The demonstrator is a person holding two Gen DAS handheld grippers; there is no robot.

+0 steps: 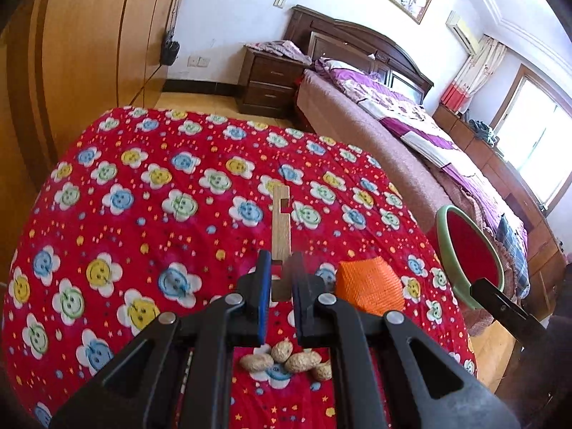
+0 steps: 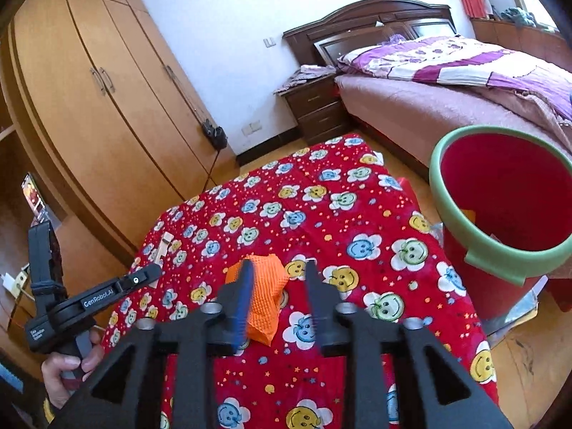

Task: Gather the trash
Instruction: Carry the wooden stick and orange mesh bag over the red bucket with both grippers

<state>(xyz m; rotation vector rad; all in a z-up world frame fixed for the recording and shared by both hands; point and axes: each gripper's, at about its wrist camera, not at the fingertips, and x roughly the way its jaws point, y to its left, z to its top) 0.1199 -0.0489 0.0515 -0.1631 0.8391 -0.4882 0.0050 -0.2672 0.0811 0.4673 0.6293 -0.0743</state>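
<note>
At lower centre, left gripper (image 1: 280, 279) fingers clench a notched wooden strip (image 1: 281, 225); right gripper (image 2: 277, 286) fingers stand released beside orange mesh (image 2: 266, 296), the red bucket (image 2: 507, 254) at the worktop (image 2: 357, 221) edge.

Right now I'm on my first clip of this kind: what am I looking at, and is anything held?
No robot here: a person holds a hand tool with two fingers in each hand, and each tool carries a wide-angle camera looking along its fingers. One picture comes from the left tool, the other from the right tool, where a hand gripping the left one also shows. Below is a red flowered cloth. On it lie a notched wood strip, an orange net and some peanuts. A red bucket with a green rim stands at the cloth's right edge. The left tool is shut; the strip shows between its fingers, but whether it is gripped I cannot tell. The right tool is open and holds nothing.
</note>
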